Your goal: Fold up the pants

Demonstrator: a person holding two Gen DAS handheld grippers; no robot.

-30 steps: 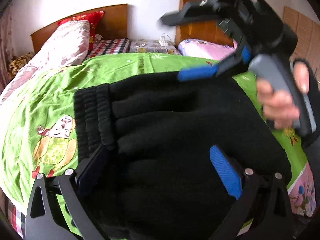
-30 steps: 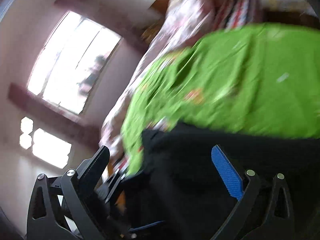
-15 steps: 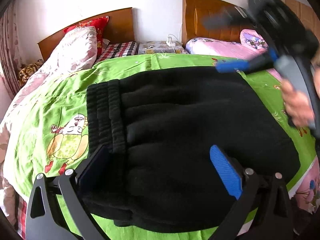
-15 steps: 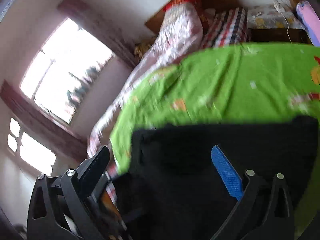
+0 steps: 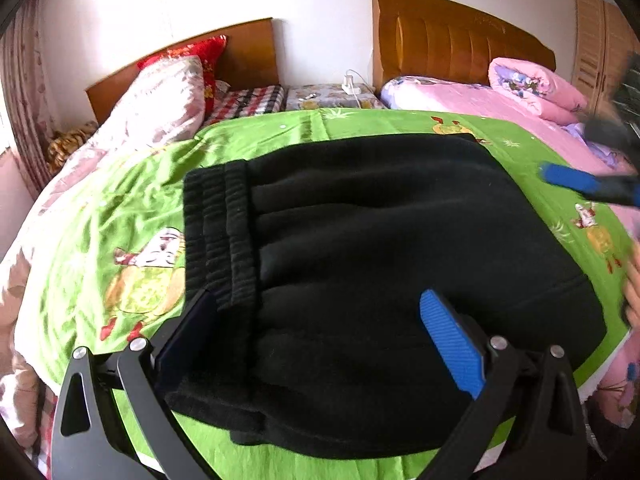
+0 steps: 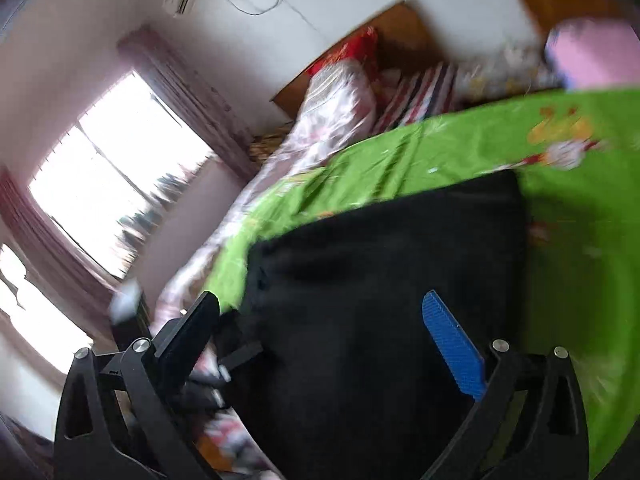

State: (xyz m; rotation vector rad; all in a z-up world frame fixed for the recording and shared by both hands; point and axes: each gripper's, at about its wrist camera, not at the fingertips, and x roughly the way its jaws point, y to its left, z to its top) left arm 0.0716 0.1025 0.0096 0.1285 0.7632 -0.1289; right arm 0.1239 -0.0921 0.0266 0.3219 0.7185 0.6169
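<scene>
The black pants (image 5: 380,264) lie folded into a thick rectangle on the green cartoon bedspread (image 5: 132,208), waistband at the left. My left gripper (image 5: 320,332) hovers open over the near edge of the pants, holding nothing. My right gripper (image 6: 324,332) is open and empty, tilted above the pants (image 6: 384,300); its view is blurred. In the left wrist view one blue fingertip (image 5: 568,178) of the right gripper shows at the far right, off the pants.
A floral pillow (image 5: 160,100) and a red pillow (image 5: 200,52) lie at the wooden headboard (image 5: 248,48). A second bed with pink bedding (image 5: 472,96) is at the right. A window (image 6: 116,172) is at the left.
The right gripper has swung away from above the pants to the right edge of the left wrist view. The left gripper has pulled back a little, showing more of the bed.
</scene>
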